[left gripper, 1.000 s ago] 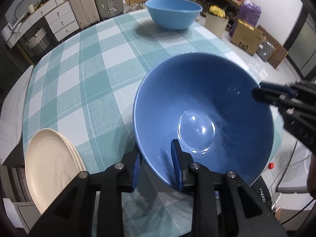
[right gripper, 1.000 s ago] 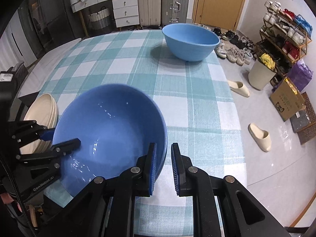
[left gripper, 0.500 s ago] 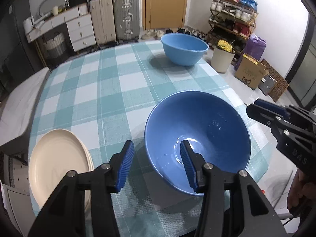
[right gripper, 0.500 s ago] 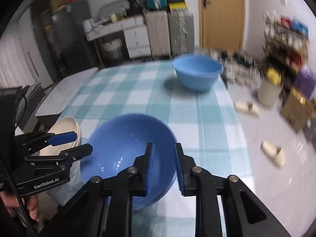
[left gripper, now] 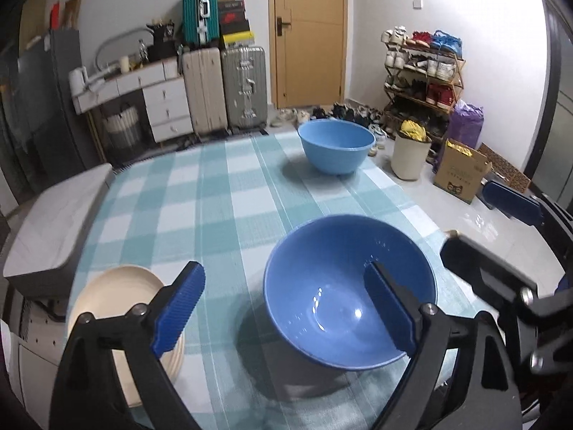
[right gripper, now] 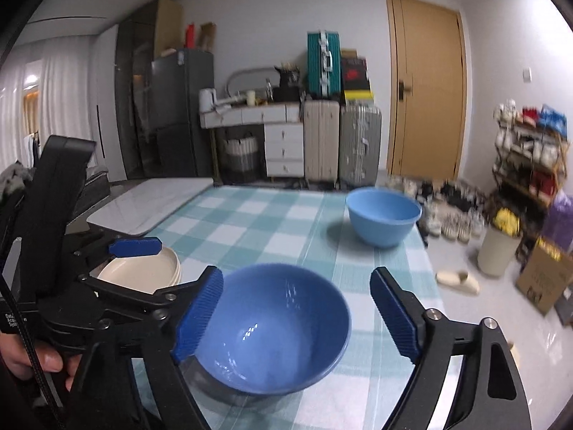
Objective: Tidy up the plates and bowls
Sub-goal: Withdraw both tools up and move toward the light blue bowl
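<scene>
Blue bowl (left gripper: pixel 349 290) sits on the checked tablecloth (left gripper: pixel 222 211) beside the cream plates (left gripper: pixel 111 286), and both grippers, left (left gripper: pixel 283 308) and right (right gripper: pixel 297 317), are opening wide, pinching nothing; the other bowl (left gripper: pixel 336 145) waits at the far edge.

White walls, wooden door (left gripper: pixel 307 36), suitcases (left gripper: pixel 225 89), shoe rack (left gripper: pixel 422 82), glossy floor (left gripper: pixel 476 215)

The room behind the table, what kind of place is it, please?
Most likely a lived-in home, a dining area near the entrance: a shoe rack full of shoes stands beside the wooden door, suitcases line the wall, and a checked tablecloth covers the table.
</scene>
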